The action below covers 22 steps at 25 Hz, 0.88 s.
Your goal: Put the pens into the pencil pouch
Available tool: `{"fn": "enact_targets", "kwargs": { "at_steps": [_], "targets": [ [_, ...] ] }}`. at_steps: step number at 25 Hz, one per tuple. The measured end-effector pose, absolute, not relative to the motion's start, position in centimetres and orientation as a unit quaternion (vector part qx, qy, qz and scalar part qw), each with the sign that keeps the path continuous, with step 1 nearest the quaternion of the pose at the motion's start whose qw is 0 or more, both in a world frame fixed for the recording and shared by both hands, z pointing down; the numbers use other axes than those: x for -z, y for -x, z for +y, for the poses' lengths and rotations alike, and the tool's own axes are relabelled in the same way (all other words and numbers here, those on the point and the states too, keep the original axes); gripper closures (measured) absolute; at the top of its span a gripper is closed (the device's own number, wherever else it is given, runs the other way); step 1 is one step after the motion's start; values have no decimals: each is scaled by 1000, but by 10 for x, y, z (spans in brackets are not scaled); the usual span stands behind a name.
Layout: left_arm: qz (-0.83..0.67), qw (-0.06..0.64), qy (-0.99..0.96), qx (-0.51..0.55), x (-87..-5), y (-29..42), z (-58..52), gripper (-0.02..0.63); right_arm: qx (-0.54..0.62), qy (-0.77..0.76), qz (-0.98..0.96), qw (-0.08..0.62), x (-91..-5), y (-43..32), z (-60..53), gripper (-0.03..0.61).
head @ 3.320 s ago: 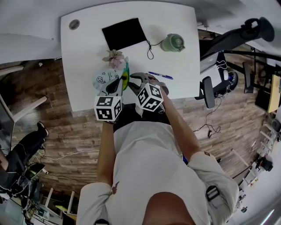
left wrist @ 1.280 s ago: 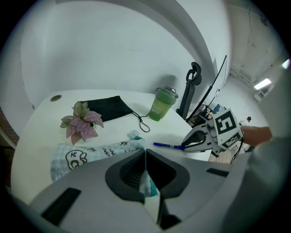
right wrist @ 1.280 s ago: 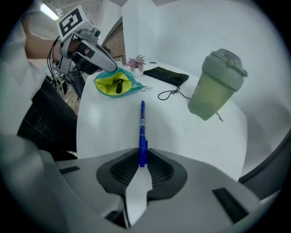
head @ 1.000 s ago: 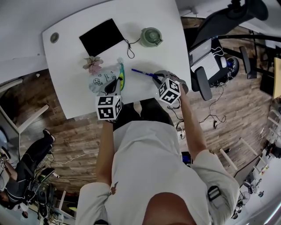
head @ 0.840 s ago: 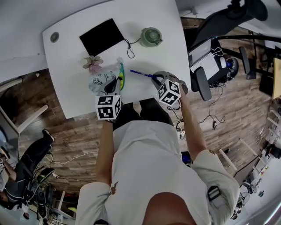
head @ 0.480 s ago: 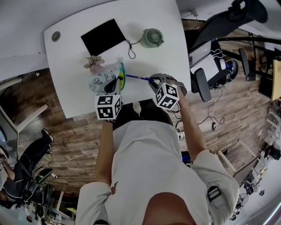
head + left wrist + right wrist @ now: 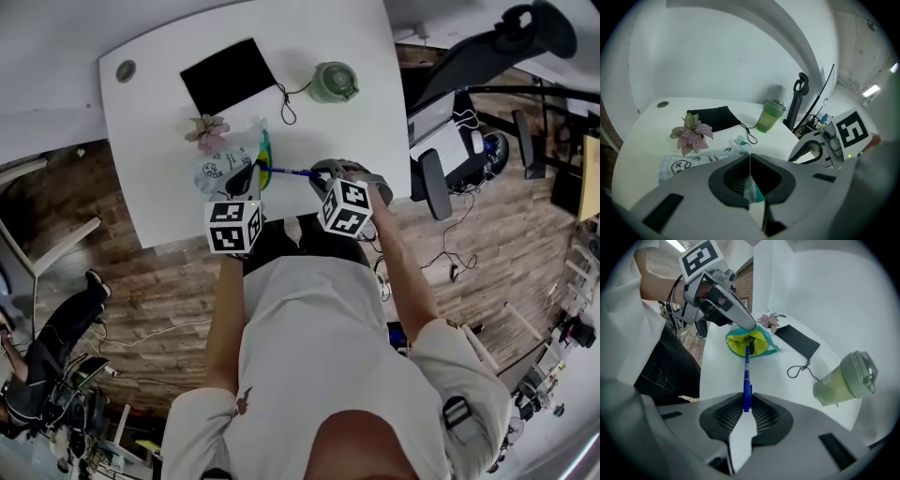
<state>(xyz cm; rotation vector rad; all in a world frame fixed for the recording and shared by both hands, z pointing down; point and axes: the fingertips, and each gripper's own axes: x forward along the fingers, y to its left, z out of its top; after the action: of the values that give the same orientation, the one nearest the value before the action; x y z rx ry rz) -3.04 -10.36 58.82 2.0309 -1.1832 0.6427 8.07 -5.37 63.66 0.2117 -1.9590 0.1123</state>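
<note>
You are presenting no text that can be read. The pencil pouch (image 7: 689,164) is carrying printed doodles and small characters, too blurred to make out. The green cup (image 7: 841,380) is bearing a pale, unreadable logo. The marker cubes (image 7: 232,227) are showing black-and-white patterns only.

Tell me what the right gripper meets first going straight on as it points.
Probably the pencil pouch: the blue pen in the right gripper aims into its open yellow mouth, pinched open by the left gripper.
</note>
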Motion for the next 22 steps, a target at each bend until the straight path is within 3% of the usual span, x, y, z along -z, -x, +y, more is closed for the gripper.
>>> {"fn": "enact_targets", "kwargs": {
  "at_steps": [22],
  "targets": [
    [-452,356,-789,-212,-576,39,-103,609,-21,-60,-841,537,-626,-6,-69,518]
  ]
}}
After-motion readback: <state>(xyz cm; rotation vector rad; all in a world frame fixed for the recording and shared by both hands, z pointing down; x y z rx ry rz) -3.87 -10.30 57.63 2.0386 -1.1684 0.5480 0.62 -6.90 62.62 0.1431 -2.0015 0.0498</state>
